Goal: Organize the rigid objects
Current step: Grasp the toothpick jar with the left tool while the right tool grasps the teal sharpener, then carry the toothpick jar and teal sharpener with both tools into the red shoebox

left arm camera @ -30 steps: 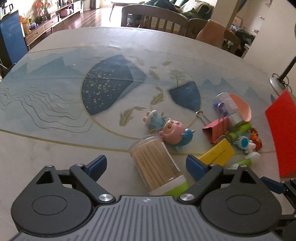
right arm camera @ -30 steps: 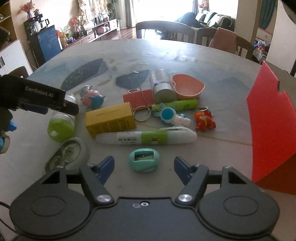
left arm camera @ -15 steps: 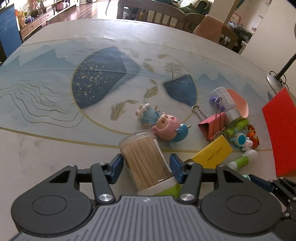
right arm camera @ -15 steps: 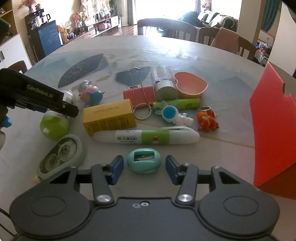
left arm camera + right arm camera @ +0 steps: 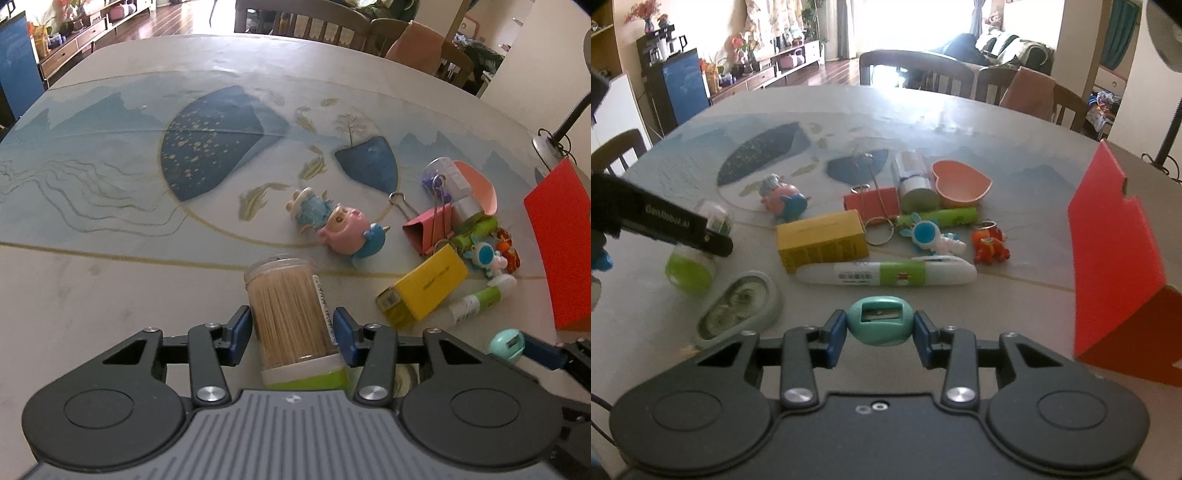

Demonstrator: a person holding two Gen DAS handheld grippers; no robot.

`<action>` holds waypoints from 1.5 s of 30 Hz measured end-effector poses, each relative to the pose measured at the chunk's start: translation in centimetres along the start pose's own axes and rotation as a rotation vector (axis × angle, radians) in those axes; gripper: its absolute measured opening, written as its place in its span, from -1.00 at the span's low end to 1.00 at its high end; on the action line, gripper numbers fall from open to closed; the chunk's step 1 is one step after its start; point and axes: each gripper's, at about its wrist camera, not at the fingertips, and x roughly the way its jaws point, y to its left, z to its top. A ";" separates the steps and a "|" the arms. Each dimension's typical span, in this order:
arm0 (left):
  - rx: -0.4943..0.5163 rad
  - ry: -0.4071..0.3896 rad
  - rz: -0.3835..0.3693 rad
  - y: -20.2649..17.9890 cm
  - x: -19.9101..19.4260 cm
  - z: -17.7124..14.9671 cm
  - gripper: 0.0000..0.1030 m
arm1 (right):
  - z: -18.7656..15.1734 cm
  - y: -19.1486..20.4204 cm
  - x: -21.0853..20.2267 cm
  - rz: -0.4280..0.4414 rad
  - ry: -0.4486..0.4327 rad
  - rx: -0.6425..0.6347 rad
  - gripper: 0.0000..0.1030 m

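Dining room setup, round table [image 5: 110, 295] with a blue painted-looking cover and a pile of small stuff on the right half. Left gripper [image 5: 291, 328] has just been closing and its blue pads are now pinching the clear toothpick jar [image 5: 290, 314], which lies on its side with the green lid toward the camera. Right gripper [image 5: 880, 332] has been closing too and is clamped on the little teal pencil sharpener [image 5: 880, 319], right in front of the fat white and green pen [image 5: 886, 275]. Looks like both picks are basically made, so my guess is lift comes next. For the jar I'd raise it slow and straight, since it's round and slick and could roll out of the pads. Sharpener is gripped across its wide sides, which seems solid. I'd take it toward the red box [image 5: 1115, 258] on the right without clipping the pen or the orange keychain toy [image 5: 990, 243]
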 end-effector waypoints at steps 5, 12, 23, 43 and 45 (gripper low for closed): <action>0.004 -0.011 -0.015 0.8 -2.0 -1.1 -0.14 | -0.1 0.8 -2.7 -0.014 -0.029 0.021 -0.27; 0.049 -0.035 -0.064 1.2 -5.1 -2.4 -0.18 | -0.7 1.9 -6.3 -0.044 -0.063 0.054 -0.27; 0.154 -0.110 -0.201 -1.1 -10.4 -2.9 -0.18 | -0.8 1.9 -11.3 -0.112 -0.116 0.094 -0.27; 0.355 -0.111 -0.363 -16.0 -12.1 0.9 -0.18 | 0.7 -11.1 -14.0 -0.230 -0.191 0.205 -0.27; 0.369 -0.104 -0.365 -18.1 -11.5 1.5 -0.18 | 0.8 -12.8 -13.7 -0.241 -0.192 0.200 -0.27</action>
